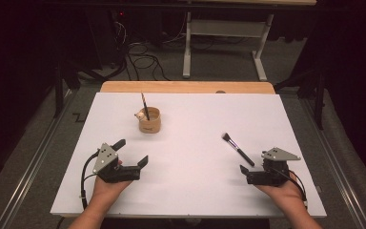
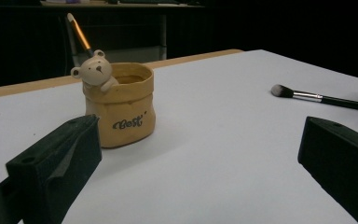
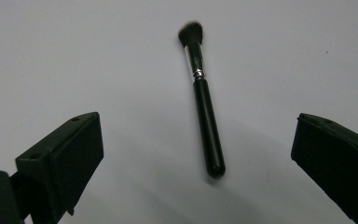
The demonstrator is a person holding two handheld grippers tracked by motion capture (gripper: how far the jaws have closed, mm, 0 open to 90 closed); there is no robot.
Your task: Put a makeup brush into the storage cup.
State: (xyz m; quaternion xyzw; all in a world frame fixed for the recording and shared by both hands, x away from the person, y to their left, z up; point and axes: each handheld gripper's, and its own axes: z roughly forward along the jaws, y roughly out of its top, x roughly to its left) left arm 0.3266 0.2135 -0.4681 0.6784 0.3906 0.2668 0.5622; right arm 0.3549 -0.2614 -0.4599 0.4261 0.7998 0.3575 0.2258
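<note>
A tan cup (image 1: 149,121) with a small bear figure on its rim stands on the white board, left of centre; it reads "Best" on the cup (image 2: 121,107) in the left gripper view. A thin orange-handled brush (image 1: 144,101) leans in it, and that brush (image 2: 78,32) sticks up behind the bear. A black makeup brush (image 1: 237,149) lies flat at the right, bristles pointing away. My left gripper (image 1: 132,152) is open, near and left of the cup, holding nothing (image 2: 198,163). My right gripper (image 1: 256,165) is open just short of the makeup brush (image 3: 205,102), whose handle end lies between the wide jaws (image 3: 198,163).
The white board (image 1: 190,191) covers a wooden table whose far edge (image 1: 186,87) shows. Beyond it stand a dark floor with cables (image 1: 143,59) and a white table frame (image 1: 224,43). Metal rails run along both sides of the table.
</note>
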